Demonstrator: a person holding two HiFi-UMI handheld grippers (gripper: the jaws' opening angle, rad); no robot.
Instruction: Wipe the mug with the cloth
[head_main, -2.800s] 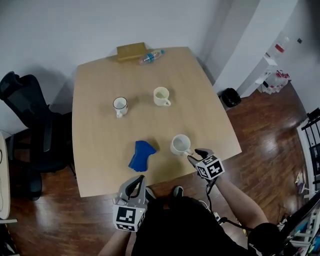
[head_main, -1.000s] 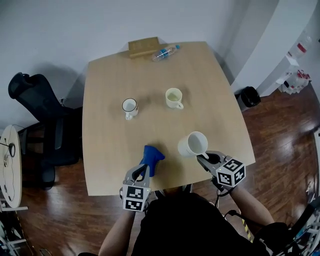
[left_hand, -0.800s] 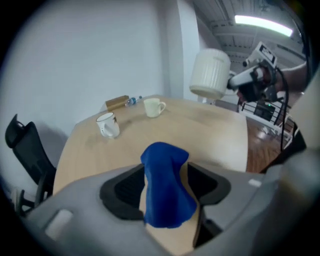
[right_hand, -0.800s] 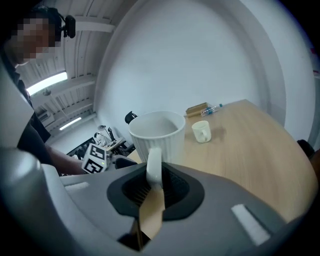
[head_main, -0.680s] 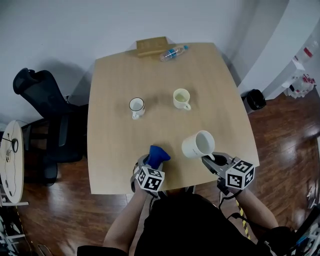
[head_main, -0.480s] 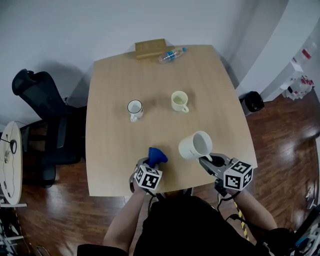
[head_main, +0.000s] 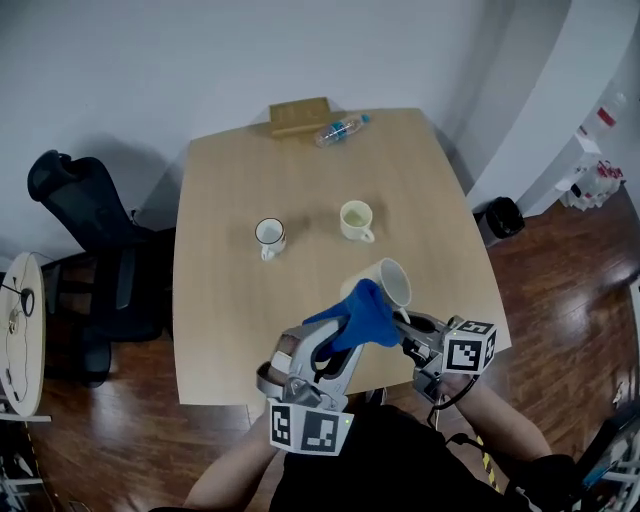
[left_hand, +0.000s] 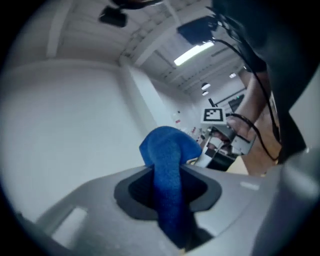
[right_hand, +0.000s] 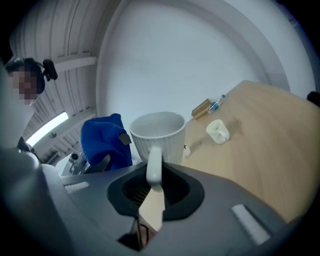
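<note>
- The left gripper (head_main: 332, 345) has just closed its jaws slightly and pinches the blue cloth (head_main: 365, 315), held just beside the mug.
- The right gripper (head_main: 408, 328) has its jaws clamped on the handle of the white ribbed mug (head_main: 388, 277), held above the worktop (head_main: 225, 310).

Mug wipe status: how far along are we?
Done: the right gripper is shut on the handle of the mug, which is up off the table. The left gripper holds the cloth, and its jaws have just been closing on it. In hand: the cloth is raised beside the mug's wall; contact is unclear. Left: the wiping itself.
</note>
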